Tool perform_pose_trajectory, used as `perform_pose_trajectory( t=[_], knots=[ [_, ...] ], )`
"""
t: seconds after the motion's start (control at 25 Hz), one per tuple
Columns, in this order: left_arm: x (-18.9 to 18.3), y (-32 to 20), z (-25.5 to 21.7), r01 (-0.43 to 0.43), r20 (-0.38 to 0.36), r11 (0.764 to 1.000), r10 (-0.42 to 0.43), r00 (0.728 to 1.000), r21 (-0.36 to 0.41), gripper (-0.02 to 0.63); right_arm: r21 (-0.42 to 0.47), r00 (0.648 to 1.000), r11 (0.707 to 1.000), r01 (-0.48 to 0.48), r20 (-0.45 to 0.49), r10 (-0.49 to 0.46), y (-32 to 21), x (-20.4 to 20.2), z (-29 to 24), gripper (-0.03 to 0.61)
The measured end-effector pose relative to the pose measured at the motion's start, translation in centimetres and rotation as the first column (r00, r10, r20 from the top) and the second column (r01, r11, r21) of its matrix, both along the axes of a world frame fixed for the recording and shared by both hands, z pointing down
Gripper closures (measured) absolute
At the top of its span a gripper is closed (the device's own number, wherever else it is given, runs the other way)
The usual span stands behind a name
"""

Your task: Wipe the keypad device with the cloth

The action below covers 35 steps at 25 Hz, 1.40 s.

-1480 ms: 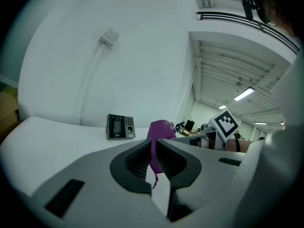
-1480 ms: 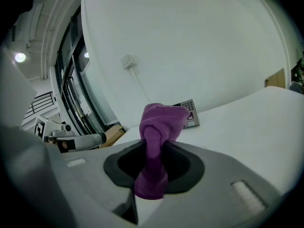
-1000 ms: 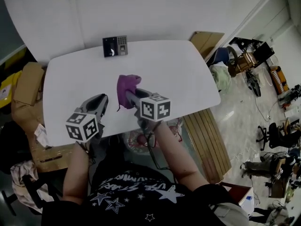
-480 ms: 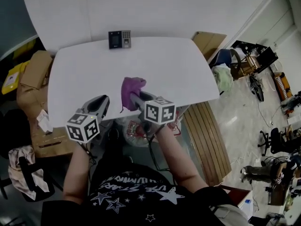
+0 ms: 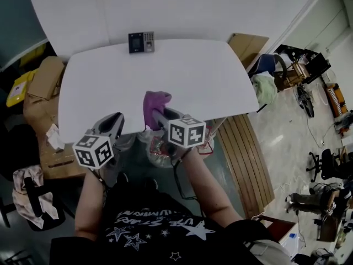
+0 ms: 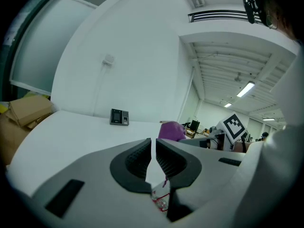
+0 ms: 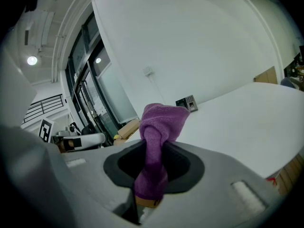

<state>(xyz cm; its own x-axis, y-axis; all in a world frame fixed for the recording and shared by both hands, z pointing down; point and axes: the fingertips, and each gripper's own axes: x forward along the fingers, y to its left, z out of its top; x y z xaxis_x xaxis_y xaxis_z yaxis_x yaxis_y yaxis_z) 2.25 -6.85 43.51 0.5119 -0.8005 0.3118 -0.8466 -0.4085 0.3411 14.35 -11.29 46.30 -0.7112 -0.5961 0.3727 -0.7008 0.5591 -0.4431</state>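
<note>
A white desk (image 5: 209, 76) with rounded corners is seen from above, its far edge set against a plain white wall (image 5: 193, 10). The keypad device (image 5: 140, 42), small and dark, is stood at the middle of that far edge, against the wall. Cardboard boxes (image 5: 41, 87) are piled off the desk's left edge, and a further flat piece of cardboard (image 5: 246, 47) is leaned at the far right corner. Wooden slats (image 5: 242, 159) are laid on the pale floor off the right edge, with office chairs (image 5: 325, 162) and cluttered gear beyond them. The purple cloth (image 5: 155, 105) is clamped between the jaws of the right tongs (image 7: 153, 160) at the desk's near edge; it is bunched above them, with its tail hanging below. The left tongs (image 6: 153, 151) are held just beside, at the near edge, with the jaws drawn together to a thin slit and nothing caught between them. Compared with a second ago, both tongs have been drawn back from over the desk's middle to its near edge. The cloth has stayed gripped, well apart from the keypad device, which has not been moved.
</note>
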Motion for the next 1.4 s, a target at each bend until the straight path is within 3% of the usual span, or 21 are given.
perform_pose_trajectory(
  t=[0.32,1.4],
  knots=[
    [-0.3,0.6,-0.3,-0.040,-0.005,0.999,0.041,0.999,0.024,0.578,0.009,1.000,1.000,-0.020,-0.012,0.021,0.3,-0.7,-0.3,0.483],
    [-14.2,11.1,-1.7,-0.176,-0.054,0.982,0.180,0.982,0.068,0.578,0.046,0.981,0.984,-0.174,-0.078,0.177,12.1,-12.5,-2.5,0.483]
  ],
)
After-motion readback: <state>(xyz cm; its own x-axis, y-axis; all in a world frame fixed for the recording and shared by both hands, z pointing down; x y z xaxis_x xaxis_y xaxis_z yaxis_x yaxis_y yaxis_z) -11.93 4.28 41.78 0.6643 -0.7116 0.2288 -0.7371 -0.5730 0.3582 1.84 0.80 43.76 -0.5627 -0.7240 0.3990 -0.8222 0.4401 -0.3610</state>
